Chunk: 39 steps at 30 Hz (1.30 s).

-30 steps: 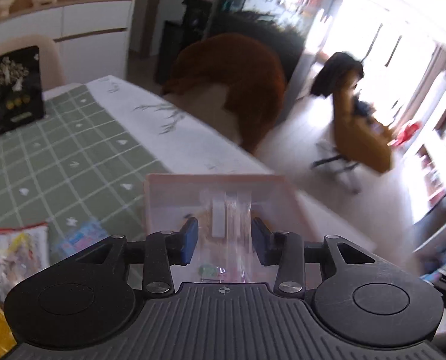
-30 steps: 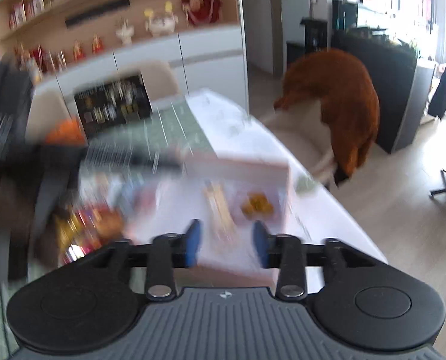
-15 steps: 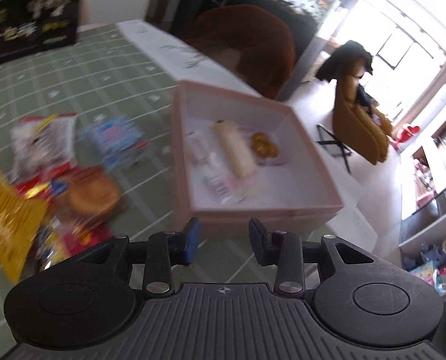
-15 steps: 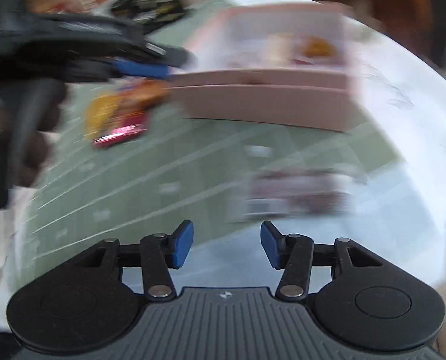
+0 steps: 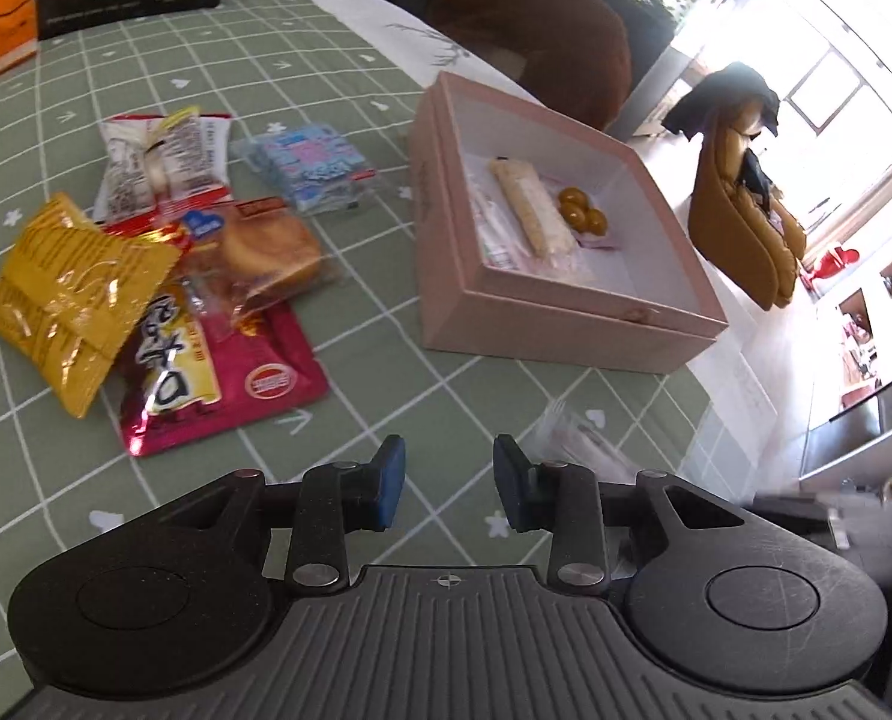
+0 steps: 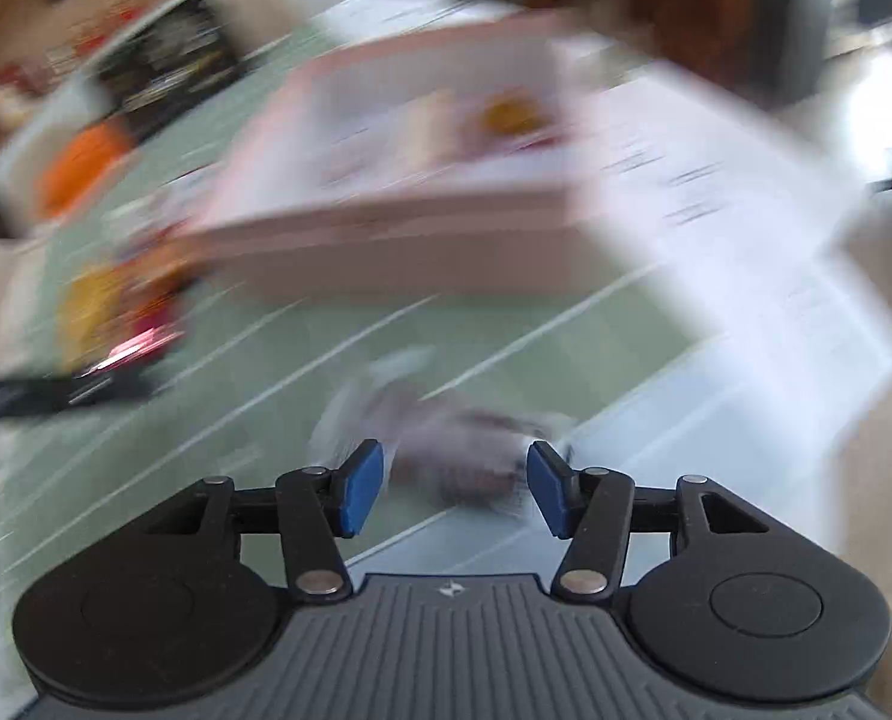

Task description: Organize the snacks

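Right gripper (image 6: pixel 455 489) lower, over wrapped snack (image 6: pixel 446 450)

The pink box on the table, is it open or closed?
Open: the pink box has no lid on, and a wrapped bar lies visible inside.

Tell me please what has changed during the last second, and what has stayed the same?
The left gripper drew back from the pink box, so the loose snacks came into view. The right gripper swung down toward a clear packet, jaws wider. Both remain empty; the box's contents look unchanged.
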Motion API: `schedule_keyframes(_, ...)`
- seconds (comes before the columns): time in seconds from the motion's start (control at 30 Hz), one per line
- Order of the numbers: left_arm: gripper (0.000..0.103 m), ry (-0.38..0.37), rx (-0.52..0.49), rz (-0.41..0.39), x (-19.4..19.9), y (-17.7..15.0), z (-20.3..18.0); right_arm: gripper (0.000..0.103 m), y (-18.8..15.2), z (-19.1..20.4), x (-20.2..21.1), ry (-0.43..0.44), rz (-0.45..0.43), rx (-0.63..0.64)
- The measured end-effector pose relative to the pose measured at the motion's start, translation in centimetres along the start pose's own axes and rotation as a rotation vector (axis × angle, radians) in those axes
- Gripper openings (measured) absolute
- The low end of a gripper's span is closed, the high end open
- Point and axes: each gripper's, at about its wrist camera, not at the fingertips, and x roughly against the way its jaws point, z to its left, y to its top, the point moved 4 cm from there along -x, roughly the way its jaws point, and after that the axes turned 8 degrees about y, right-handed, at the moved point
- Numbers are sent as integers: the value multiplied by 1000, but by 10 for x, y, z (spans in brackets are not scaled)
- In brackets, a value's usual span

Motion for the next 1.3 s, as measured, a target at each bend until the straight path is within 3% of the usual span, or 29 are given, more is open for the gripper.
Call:
schedule_keyframes(0.07,37,13,3,5,1,-2,5,53,-11,31,-4,125,61,79)
schedule_keyframes(0.1,37,18,1,8,1,-3,6,53,-14,42,-6,113,67,146)
schedule_keyframes(0.2,37,33,-3,19,3,-9,9,53,-18,71,-13,-65,18,420)
schedule_keyframes(0.27,37,35,-2,21,5,-12,11,53,-10,74,-22,-148,15,488)
schedule_keyframes(0.4,37,41,4,26,9,-18,15,53,10,68,-36,-60,53,352)
schedule_keyframes(0.5,36,49,6,28,13,-21,18,54,15,65,-50,-123,49,269)
schedule_keyframes(0.63,35,49,-20,27,21,-27,18,38,11,74,-53,-180,39,340)
schedule_keyframes(0.73,35,23,-80,30,27,-34,9,37,-1,76,-34,-143,48,346)
schedule_keyframes(0.87,35,-48,-116,-20,39,-31,-2,36,5,84,28,-72,-59,299)
schedule_keyframes(0.97,35,-80,-79,-77,43,-18,-2,36,38,96,79,-48,-203,306)
schedule_keyframes(1.07,35,-61,-32,-146,43,3,7,36,84,98,101,-116,-297,327)
schedule_keyframes(1.17,35,-17,14,-202,34,39,22,39,125,84,92,-185,-339,313)
schedule_keyframes(1.3,35,82,30,-234,6,98,38,40,154,57,66,-139,-316,186)
